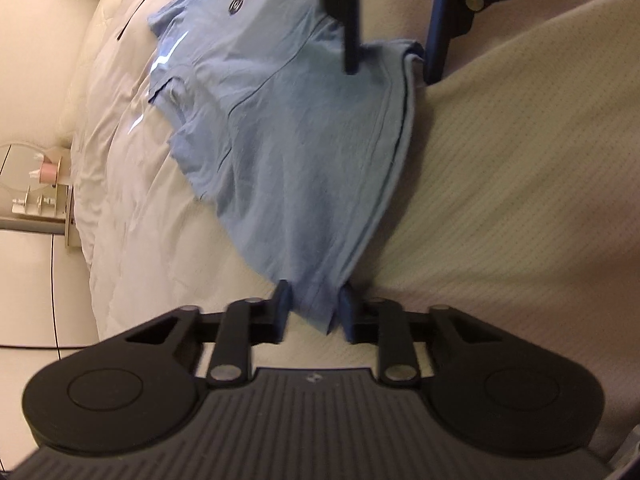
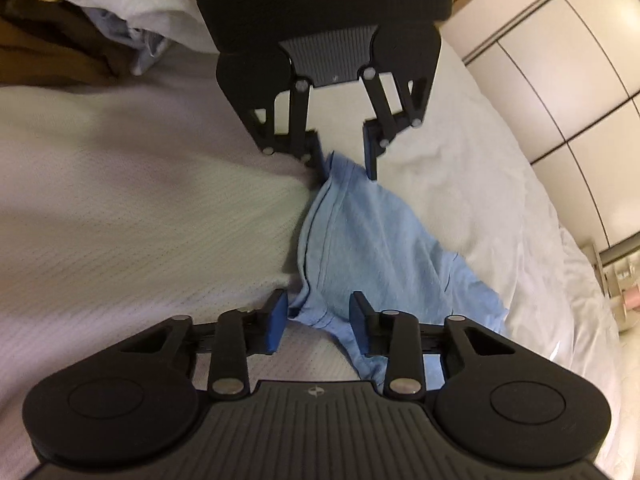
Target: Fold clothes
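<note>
A light blue T-shirt (image 1: 288,152) with a dark print lies on a bed, its hem stretched between the two grippers. My left gripper (image 1: 314,312) has its jaws apart with one hem corner between them. In the right wrist view the shirt (image 2: 372,240) runs from my right gripper (image 2: 320,316), jaws apart around the other hem corner, to the left gripper (image 2: 346,160) opposite. The right gripper also shows at the top of the left wrist view (image 1: 392,60).
A white duvet (image 1: 132,184) covers the bed beside a cream waffle blanket (image 1: 520,200). A heap of brown and pale clothes (image 2: 80,28) lies at the far side. A bedside shelf with small items (image 1: 40,184) and wardrobe doors (image 2: 580,80) stand by the bed.
</note>
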{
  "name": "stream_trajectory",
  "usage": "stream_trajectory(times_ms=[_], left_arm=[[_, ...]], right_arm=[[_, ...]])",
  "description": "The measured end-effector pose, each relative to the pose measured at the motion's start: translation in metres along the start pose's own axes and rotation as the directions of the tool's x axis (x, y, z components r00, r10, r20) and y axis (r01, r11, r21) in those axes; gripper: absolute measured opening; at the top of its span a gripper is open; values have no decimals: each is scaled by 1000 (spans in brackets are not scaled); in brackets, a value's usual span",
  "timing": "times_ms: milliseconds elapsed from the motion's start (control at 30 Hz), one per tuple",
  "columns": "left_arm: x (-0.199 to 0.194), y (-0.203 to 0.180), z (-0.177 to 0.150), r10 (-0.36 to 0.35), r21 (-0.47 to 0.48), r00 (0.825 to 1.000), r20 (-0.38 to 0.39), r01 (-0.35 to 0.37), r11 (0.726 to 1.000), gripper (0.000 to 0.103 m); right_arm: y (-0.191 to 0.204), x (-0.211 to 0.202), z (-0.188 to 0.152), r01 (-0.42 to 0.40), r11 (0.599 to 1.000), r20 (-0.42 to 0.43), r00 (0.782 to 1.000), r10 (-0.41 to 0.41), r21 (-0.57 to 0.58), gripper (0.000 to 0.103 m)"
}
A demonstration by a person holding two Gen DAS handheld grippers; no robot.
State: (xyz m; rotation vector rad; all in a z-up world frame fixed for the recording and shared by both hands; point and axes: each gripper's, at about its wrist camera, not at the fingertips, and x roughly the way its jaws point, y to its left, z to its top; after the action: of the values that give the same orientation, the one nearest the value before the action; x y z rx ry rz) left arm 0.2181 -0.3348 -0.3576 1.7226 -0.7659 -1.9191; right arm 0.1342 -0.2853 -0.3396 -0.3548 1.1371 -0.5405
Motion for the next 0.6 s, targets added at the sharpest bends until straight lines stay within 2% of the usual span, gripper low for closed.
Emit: stream_trajectory(times_ms=[67,133,200,300,367,467,600], left_arm=[[-1,3,-2,-2,-13,1000,-7,2,1000,14],[-2,6,-3,-2,-17,1000,-11,2,1000,12],[-5,11,-2,6,7,1000,-8,-6,1000,12],[-12,24,1,27,17,1000,-5,-27,1000,11],[-18,36,5,45,16,999,-5,-44,999,11],[-19,55,13,25,32,1000,-10,-25,999,12],[-15,79,30,-21,23,1000,-11,21,1000,13]], right_arm=[[0,1,4,9,1000,3,1000,-9,7,26],[-1,1,6,7,1000,11,1000,-7,22,11],[-7,0,8,-12,997,17,1000,11,72,9],[-28,-5,9,-61,968,46,998,51,245,7],[-47,-10,6,-92,925,71,995,71,370,7],[-76,-14,0,-158,837,119,987,112,524,7],[-107,-18,-19,-249,678,179,968,173,691,7]])
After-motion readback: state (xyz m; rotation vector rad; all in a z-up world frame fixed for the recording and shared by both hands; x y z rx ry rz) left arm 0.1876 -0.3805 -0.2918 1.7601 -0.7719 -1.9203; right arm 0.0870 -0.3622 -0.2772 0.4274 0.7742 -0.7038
